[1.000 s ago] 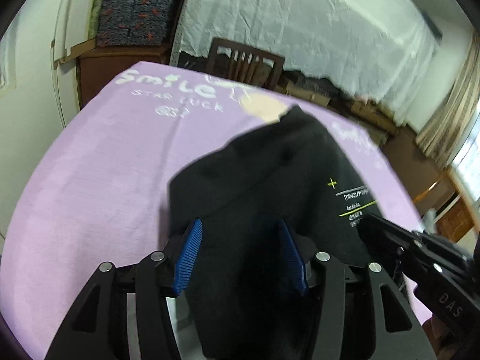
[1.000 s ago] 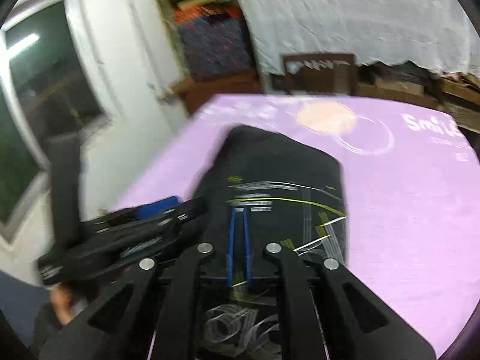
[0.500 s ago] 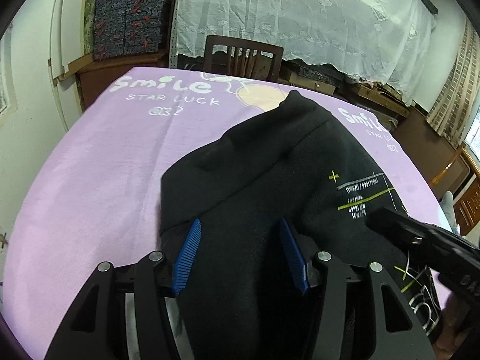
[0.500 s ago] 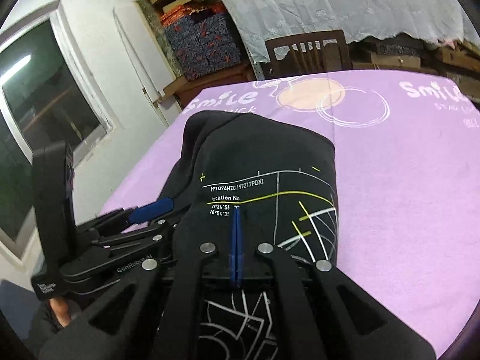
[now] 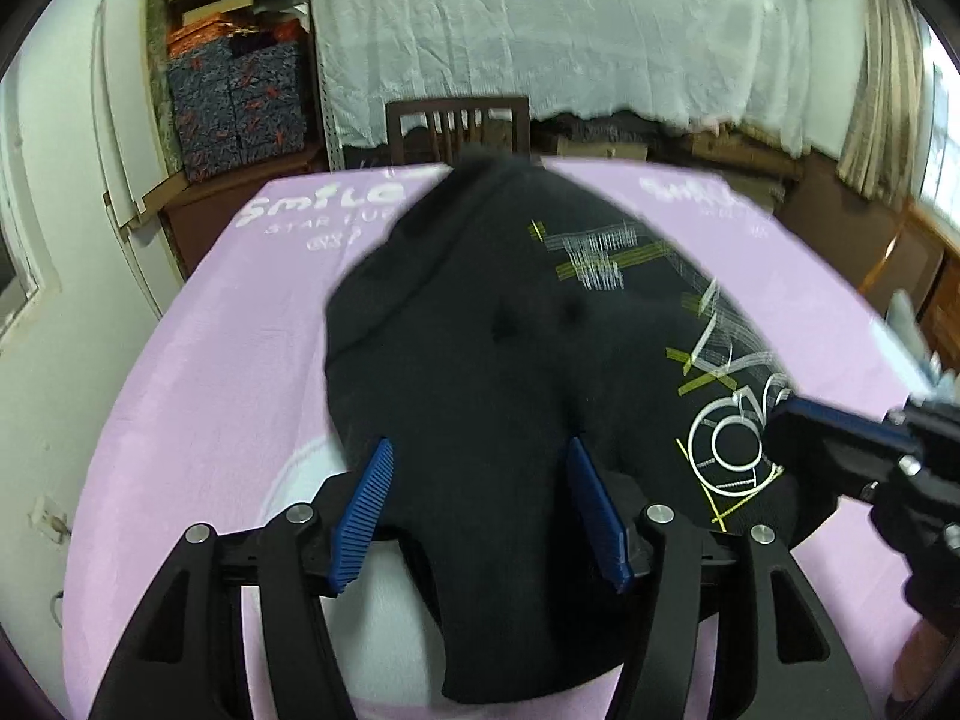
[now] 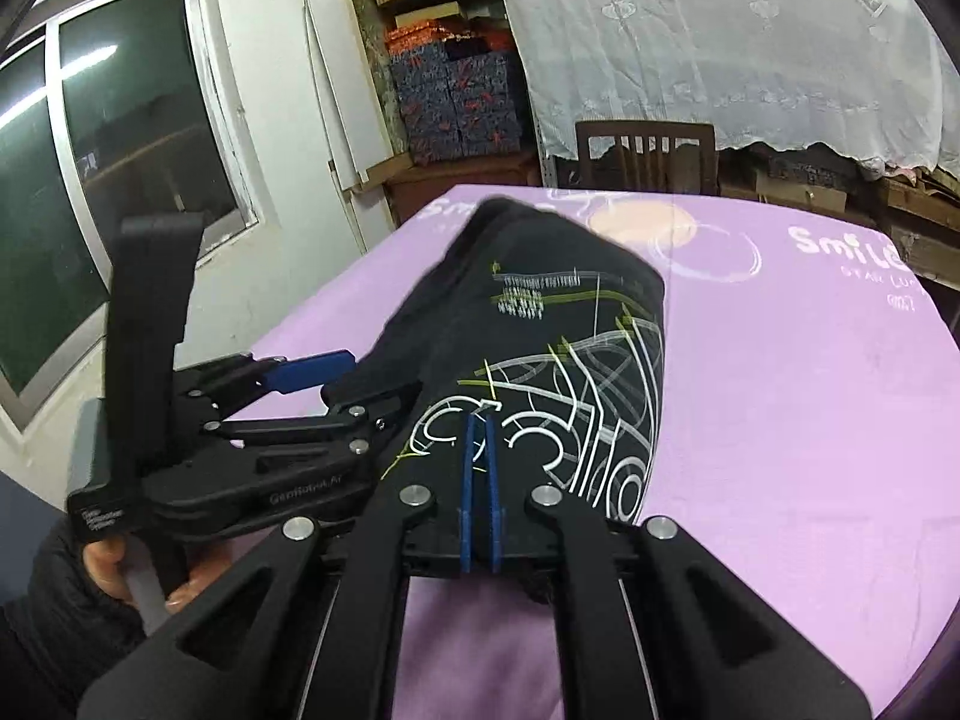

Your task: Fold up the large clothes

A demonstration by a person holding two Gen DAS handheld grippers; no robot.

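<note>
A black sweatshirt with white and yellow line print lies folded on the purple table cover. It also shows in the right wrist view. My left gripper is open, its blue pads either side of the garment's near edge, with black fabric lying between them. My right gripper is shut on the sweatshirt's near printed edge. In the left wrist view the right gripper shows at the right, on the printed corner. In the right wrist view the left gripper shows at the left.
A wooden chair stands behind the table's far edge. A white lace cloth covers stacked things at the back. Patterned boxes sit on a cabinet at the back left. A window is in the left wall.
The sweatshirt has slid towards me; more of its print now lies by the grippers. The right gripper stays shut on the fabric and the left stays open.
</note>
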